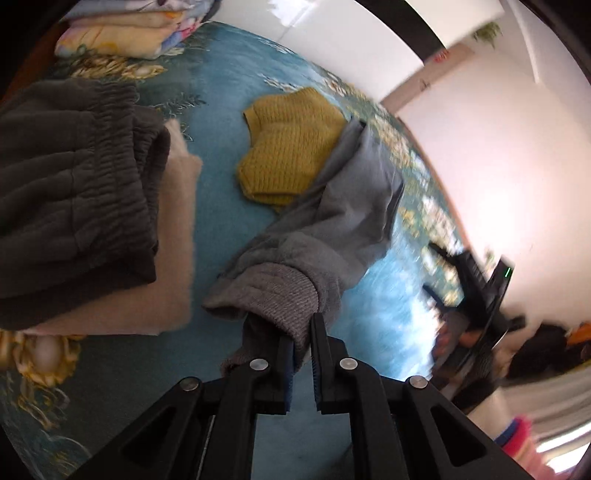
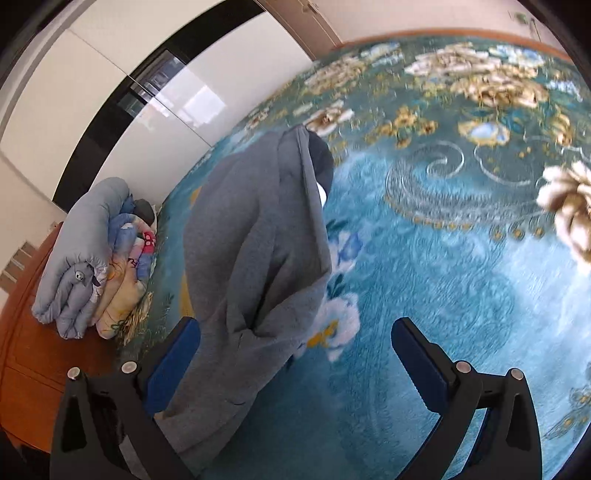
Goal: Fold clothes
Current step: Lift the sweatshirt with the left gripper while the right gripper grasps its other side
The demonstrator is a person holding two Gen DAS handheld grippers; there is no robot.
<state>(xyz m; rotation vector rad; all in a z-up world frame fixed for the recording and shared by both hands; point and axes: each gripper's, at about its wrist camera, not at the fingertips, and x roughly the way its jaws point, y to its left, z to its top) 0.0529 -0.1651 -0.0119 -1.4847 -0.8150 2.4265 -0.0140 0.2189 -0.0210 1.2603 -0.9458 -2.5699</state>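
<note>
Here the left gripper (image 1: pixel 302 345) is clenched on the ribbed cuff (image 1: pixel 273 295) of a grey garment (image 1: pixel 343 206), with the knit band pinched between the two blue-padded fingers and a little of it poking out on the near side. From that cuff the cloth runs away across the bed, a long grey sleeve or leg that lies partly over a mustard sweater (image 1: pixel 291 147). To the left of the gripper sits a pile already folded: dark pants (image 1: pixel 74 184) on top of a beige piece (image 1: pixel 173 236). Farther off, rolled bedding (image 1: pixel 122 33) rests at the edge of the teal floral bedspread (image 1: pixel 214 110).

The right gripper (image 2: pixel 295 365) is released, its jaws standing wide apart. The grey garment (image 2: pixel 255 240) hangs or rises between them, nearer the left finger, and I cannot tell whether it brushes that pad; nothing is pinched. The right gripper also shows in the left view (image 1: pixel 476 295), blurred, well apart from the cuff.

Judging by this, the step in hand is the start of folding the grey piece: one end is secured, the other hand is not yet engaged. The next move likely calls for the right gripper to close on the body or the opposite end, so the two can spread the cloth flat, clear of the sweater, before any fold is laid
</note>
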